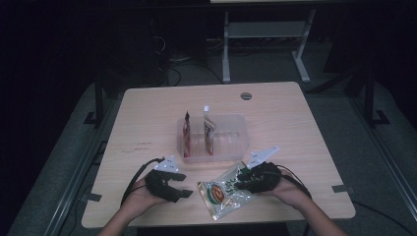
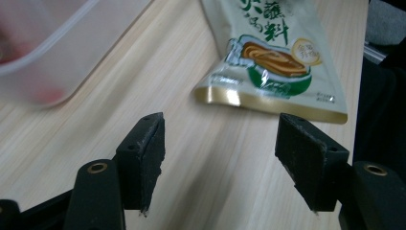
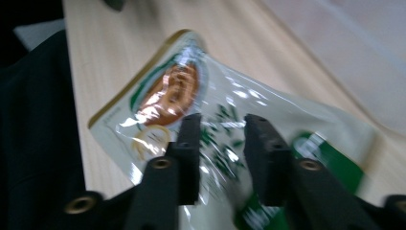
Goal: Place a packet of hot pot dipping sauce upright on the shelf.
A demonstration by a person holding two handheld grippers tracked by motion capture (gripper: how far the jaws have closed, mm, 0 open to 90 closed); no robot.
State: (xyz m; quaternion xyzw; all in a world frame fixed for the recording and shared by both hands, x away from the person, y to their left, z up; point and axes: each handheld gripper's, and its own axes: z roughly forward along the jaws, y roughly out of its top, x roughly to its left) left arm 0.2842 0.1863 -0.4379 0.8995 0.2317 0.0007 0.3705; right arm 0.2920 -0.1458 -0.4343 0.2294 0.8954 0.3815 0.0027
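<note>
A shiny green-and-white snack pouch lies flat on the wooden table near its front edge. My right gripper hovers over the pouch's right end. Its jaws stand a little apart, the pouch shows in the gap, and the pads are off it. My left gripper rests left of the pouch with its jaws wide open, bare wood between them. It points toward the pouch's bottom edge, a short way off.
A clear plastic tub stands just beyond both grippers at mid-table. Two pouches stand upright in its left part. The table has bare wood at left, right and back. A grey round grommet sits near the far edge.
</note>
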